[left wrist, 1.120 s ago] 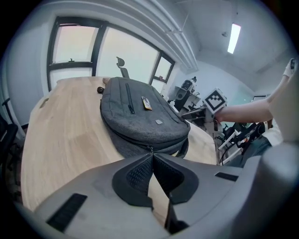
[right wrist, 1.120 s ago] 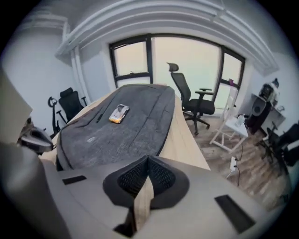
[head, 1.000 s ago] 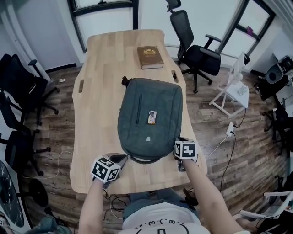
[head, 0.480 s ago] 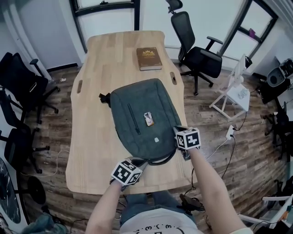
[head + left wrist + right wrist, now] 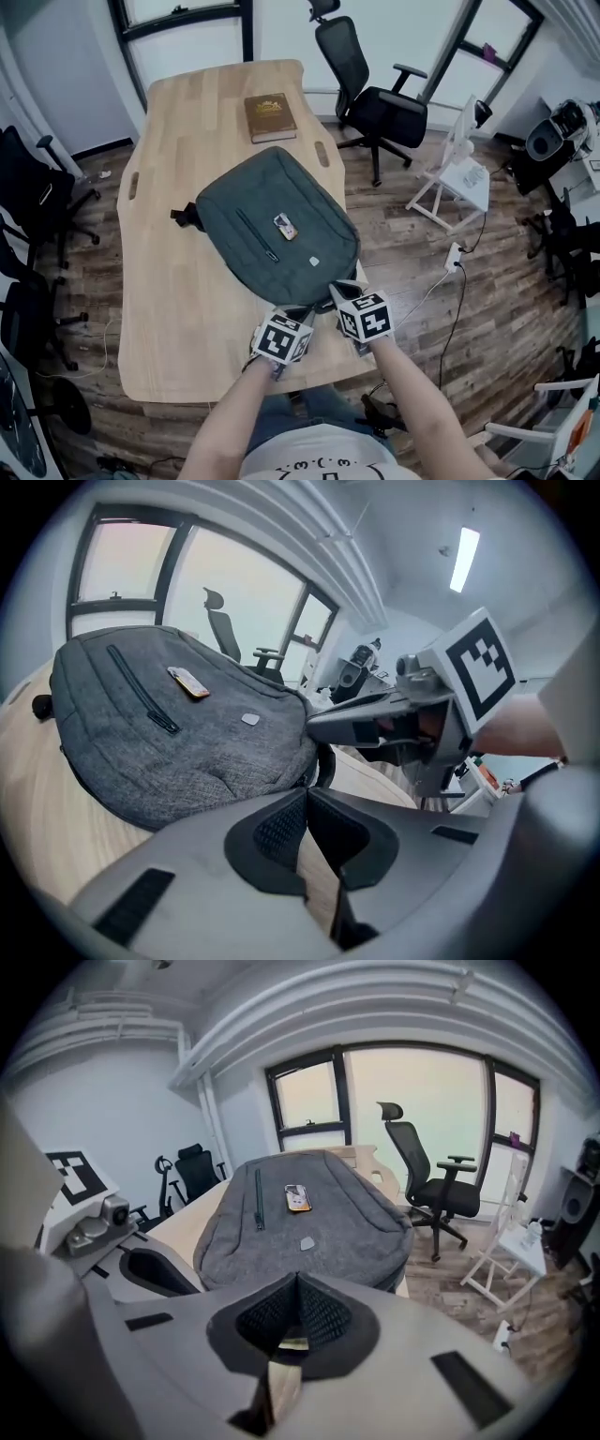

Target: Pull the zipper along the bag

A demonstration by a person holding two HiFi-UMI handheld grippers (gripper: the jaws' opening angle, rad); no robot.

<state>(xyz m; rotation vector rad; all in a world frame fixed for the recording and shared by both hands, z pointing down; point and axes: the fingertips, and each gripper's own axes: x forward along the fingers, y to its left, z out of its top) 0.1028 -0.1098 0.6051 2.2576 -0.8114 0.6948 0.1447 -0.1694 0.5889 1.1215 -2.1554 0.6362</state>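
Note:
A grey backpack (image 5: 272,234) lies flat and turned askew on the wooden table (image 5: 178,309). Its front pocket zipper (image 5: 255,234) is shut, beside an orange tag (image 5: 284,225). My left gripper (image 5: 302,317) is at the bag's near end, shut, its tips (image 5: 307,794) right against the black handle (image 5: 325,766); I cannot tell if they pinch it. My right gripper (image 5: 341,291) is shut at the bag's near right corner. In the right gripper view nothing shows between its pads (image 5: 298,1283), and the bag (image 5: 309,1213) starts just beyond them.
A brown book (image 5: 270,116) lies at the table's far end. A black office chair (image 5: 370,94) stands to the right of the table, and more chairs (image 5: 37,197) to the left. A white folding stand (image 5: 459,178) and cables are on the floor at right.
The backpack has turned on the table, its far end swinging left. My left gripper has moved right along the near edge, close to the right gripper, which stayed at the bag's corner.

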